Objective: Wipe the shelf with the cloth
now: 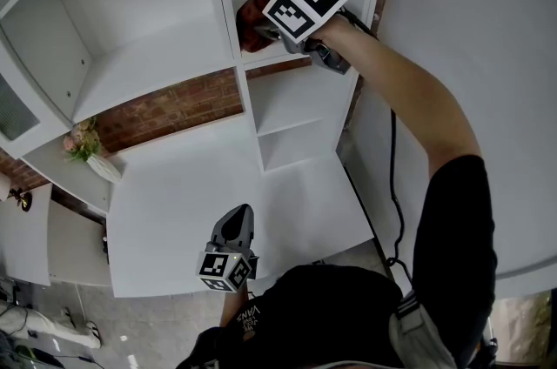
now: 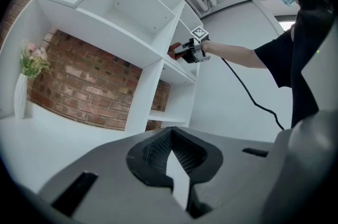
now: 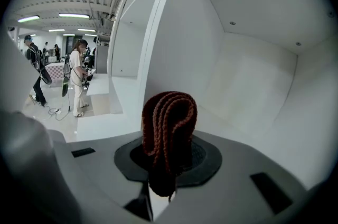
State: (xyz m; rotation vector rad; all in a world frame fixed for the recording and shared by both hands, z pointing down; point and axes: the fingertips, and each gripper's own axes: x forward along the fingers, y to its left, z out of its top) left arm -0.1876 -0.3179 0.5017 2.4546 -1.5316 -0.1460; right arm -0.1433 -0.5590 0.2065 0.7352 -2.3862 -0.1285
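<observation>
Rust-red cloth: knitted and folded into a loop, it is sticking up from between the right jaws, with a loose end hanging down below them.
Where the cloth is sitting: it is being held inside an upper compartment of the white shelf, near the front edge of that compartment's board and just beside the upright divider. No view is showing whether it is touching the board.
Right gripper: its jaws are clamping the cloth, pinching the fold. An outstretched bare arm is carrying it up to the shelf, and its marker cube is facing the head camera.
Left gripper: its jaws are meeting at the tips with nothing between them. It is hanging low over the front edge of the desk, well apart from the cloth and pointing toward the shelf.
Desk: white and bare where it shows, it is running under the shelf.
Brick wall: red brick is showing behind the open lower bays.
Vase of flowers: it is standing at the far left end of the desk.
Cable: black, it is trailing down from the right gripper along the arm.
People: they are standing in the room beyond the shelf's left side.
</observation>
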